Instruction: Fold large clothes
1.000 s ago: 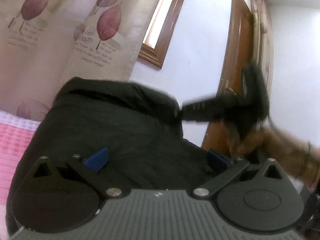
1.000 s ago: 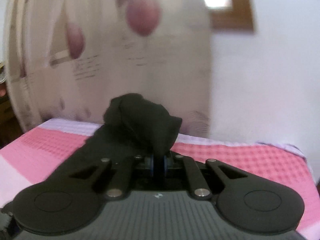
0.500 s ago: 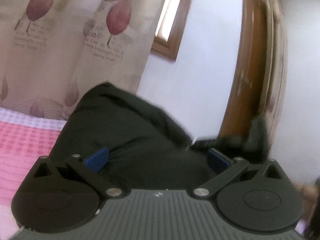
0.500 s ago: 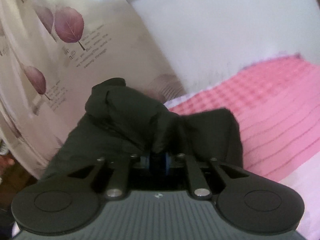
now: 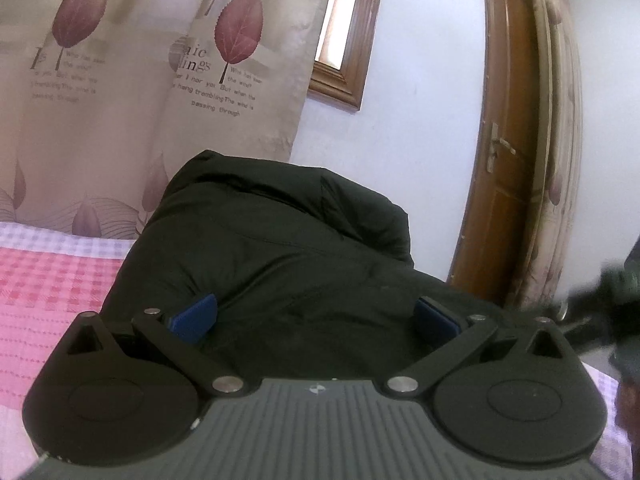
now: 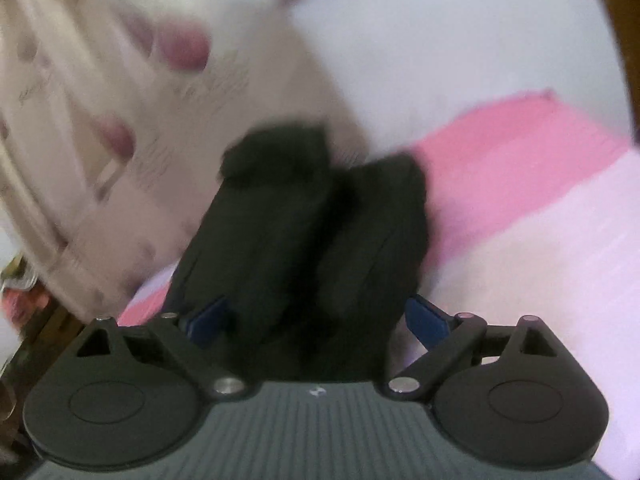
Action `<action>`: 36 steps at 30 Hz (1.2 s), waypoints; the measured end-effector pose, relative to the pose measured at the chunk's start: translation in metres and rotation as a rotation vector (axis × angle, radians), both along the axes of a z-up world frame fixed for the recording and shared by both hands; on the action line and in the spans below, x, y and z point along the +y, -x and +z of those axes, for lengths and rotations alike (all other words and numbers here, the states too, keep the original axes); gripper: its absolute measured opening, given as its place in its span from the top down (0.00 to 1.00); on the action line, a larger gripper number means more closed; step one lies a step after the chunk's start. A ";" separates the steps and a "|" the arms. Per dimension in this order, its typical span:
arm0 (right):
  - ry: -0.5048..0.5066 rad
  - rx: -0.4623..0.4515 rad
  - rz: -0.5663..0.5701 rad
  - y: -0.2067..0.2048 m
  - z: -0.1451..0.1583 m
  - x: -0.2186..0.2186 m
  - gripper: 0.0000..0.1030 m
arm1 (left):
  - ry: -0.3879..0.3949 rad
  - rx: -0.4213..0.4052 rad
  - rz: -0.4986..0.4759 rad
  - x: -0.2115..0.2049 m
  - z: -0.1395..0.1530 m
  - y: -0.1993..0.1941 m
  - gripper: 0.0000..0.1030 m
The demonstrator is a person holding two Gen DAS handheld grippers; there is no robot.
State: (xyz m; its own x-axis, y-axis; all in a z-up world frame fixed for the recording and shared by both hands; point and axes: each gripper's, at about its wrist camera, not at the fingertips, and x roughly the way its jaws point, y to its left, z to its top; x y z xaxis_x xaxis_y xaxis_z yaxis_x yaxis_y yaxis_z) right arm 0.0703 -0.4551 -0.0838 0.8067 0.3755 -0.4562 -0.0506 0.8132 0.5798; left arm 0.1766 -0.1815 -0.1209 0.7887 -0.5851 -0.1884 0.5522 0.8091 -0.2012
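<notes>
Your left gripper (image 5: 316, 316) and right gripper (image 6: 316, 320), both spread wide, face one puffy black jacket (image 5: 280, 256) on the pink checked bed (image 5: 48, 280).

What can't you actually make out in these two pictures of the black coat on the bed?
- Right wrist view: motion blur smears the black coat and the curtain; its print is unreadable.
- Left wrist view: the coat's near edge is hidden behind the left tongs.
- Left wrist view: a dark blurred shape at the right edge is cut off; it cannot be identified.
- Both views: the bed runs beyond the frame.
</notes>
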 end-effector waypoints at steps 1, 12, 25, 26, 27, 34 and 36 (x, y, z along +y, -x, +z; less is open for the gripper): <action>0.041 -0.007 0.021 0.001 -0.001 0.013 0.36 | 0.005 -0.004 0.000 0.001 0.000 0.001 0.00; -0.052 -0.024 -0.041 -0.020 -0.044 0.001 0.62 | 0.067 0.020 -0.033 0.038 0.007 0.001 0.00; 0.031 -0.015 -0.109 -0.015 -0.045 0.007 0.09 | 0.200 0.343 -0.064 0.111 0.014 -0.050 0.00; 0.018 0.024 -0.115 -0.018 -0.048 0.005 0.02 | 0.181 0.374 -0.094 0.109 0.013 -0.057 0.00; -0.014 0.042 -0.109 -0.021 -0.052 0.002 0.02 | 0.166 0.402 -0.103 0.107 0.010 -0.063 0.00; -0.012 0.050 -0.029 -0.040 -0.053 0.000 0.02 | 0.286 0.624 -0.243 0.105 -0.030 -0.108 0.00; -0.009 0.050 -0.001 -0.048 -0.055 0.001 0.02 | 0.265 0.631 -0.249 0.099 -0.028 -0.109 0.01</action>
State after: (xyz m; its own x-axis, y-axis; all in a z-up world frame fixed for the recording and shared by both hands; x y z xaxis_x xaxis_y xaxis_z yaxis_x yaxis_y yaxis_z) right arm 0.1182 -0.4537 -0.1387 0.7836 0.3793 -0.4921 -0.0209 0.8077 0.5892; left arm 0.2855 -0.0820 -0.1486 0.4137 -0.8225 -0.3903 0.4276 0.5540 -0.7143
